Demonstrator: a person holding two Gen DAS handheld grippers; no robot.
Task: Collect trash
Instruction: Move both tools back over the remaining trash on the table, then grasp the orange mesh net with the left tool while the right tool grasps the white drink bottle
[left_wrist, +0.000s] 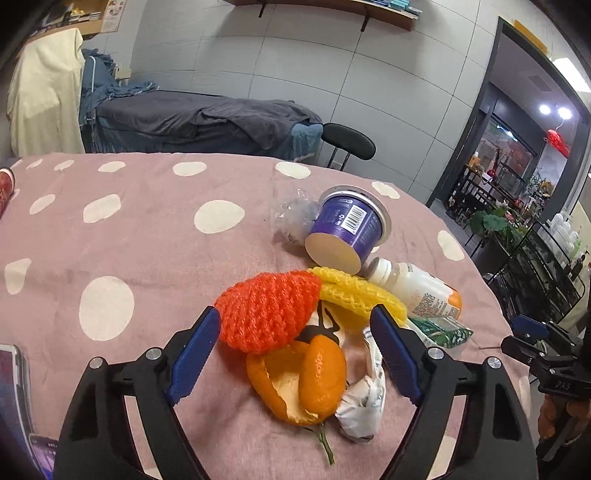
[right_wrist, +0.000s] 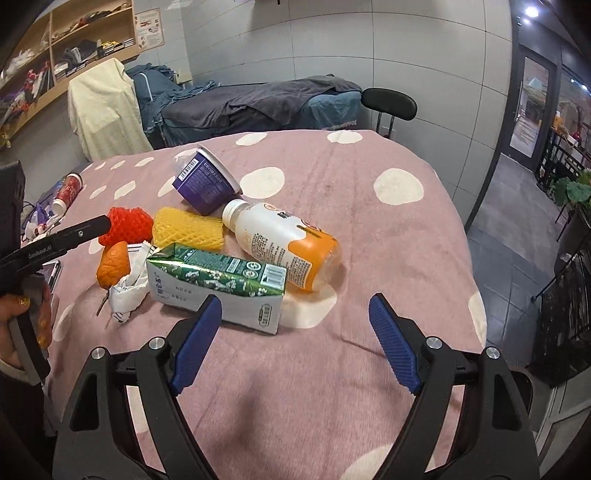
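Note:
Trash lies in a heap on a pink polka-dot cloth (left_wrist: 140, 229). My left gripper (left_wrist: 295, 314) is open, its blue pads either side of a red foam net (left_wrist: 266, 314), an orange peel (left_wrist: 306, 380) and a crumpled white paper (left_wrist: 364, 398), without pressing them. Behind lie a yellow foam net (left_wrist: 354, 295), a tipped purple cup (left_wrist: 347, 229) and a white-and-orange bottle (left_wrist: 417, 291). My right gripper (right_wrist: 295, 301) is open over bare cloth, its left pad just in front of a green carton (right_wrist: 218, 280). The bottle (right_wrist: 284, 243) lies behind the carton.
A red paper cup (right_wrist: 68, 192) and dark flat items (left_wrist: 14, 373) lie at the table's left side. Clear plastic wrap (left_wrist: 291, 214) sits behind the purple cup. A black stool (right_wrist: 389, 103) and a bed (right_wrist: 258, 99) stand beyond the table. The cloth drops off at the right edge (right_wrist: 465, 258).

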